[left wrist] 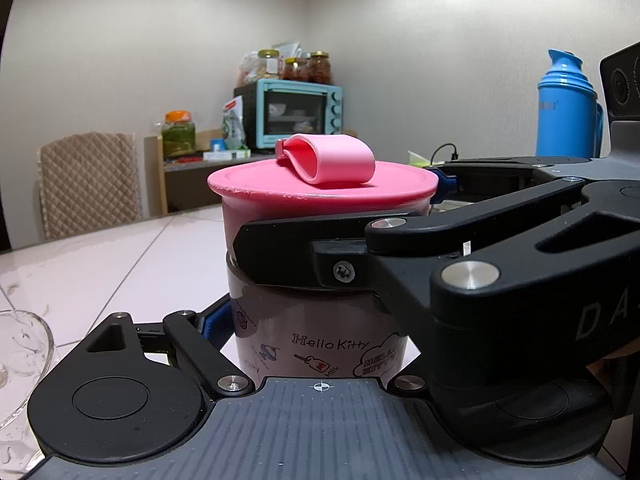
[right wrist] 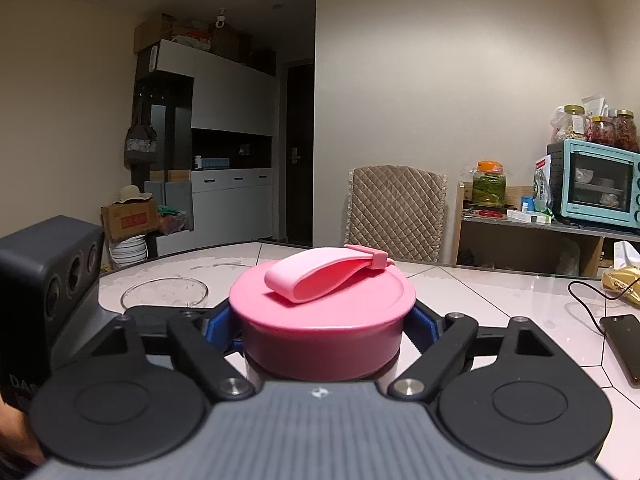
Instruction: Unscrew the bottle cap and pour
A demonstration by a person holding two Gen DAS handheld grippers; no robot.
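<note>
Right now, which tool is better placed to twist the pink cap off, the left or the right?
The right tool: its pads are closed on the pink cap. The left tool clamps the bottle body lower down, so it should probably hold it steady.

Walls: plain off-white, evenly lit.
Bench [right wrist: 500, 292]: glossy white tiled top, lower frame.
Chair [right wrist: 396, 212]: quilted beige cover, centre right.
Cabinet [right wrist: 224, 128]: white and dark, upper left.
Oven [right wrist: 592, 184]: teal, on a shelf at right.

White tiled table [right wrist: 500, 296] carrying the things

A glass bowl [right wrist: 164, 294] is sitting at its left, the pink-capped bottle [left wrist: 320, 344] is standing mid-table, and a dark phone [right wrist: 624, 344] with cable is lying at right.
</note>
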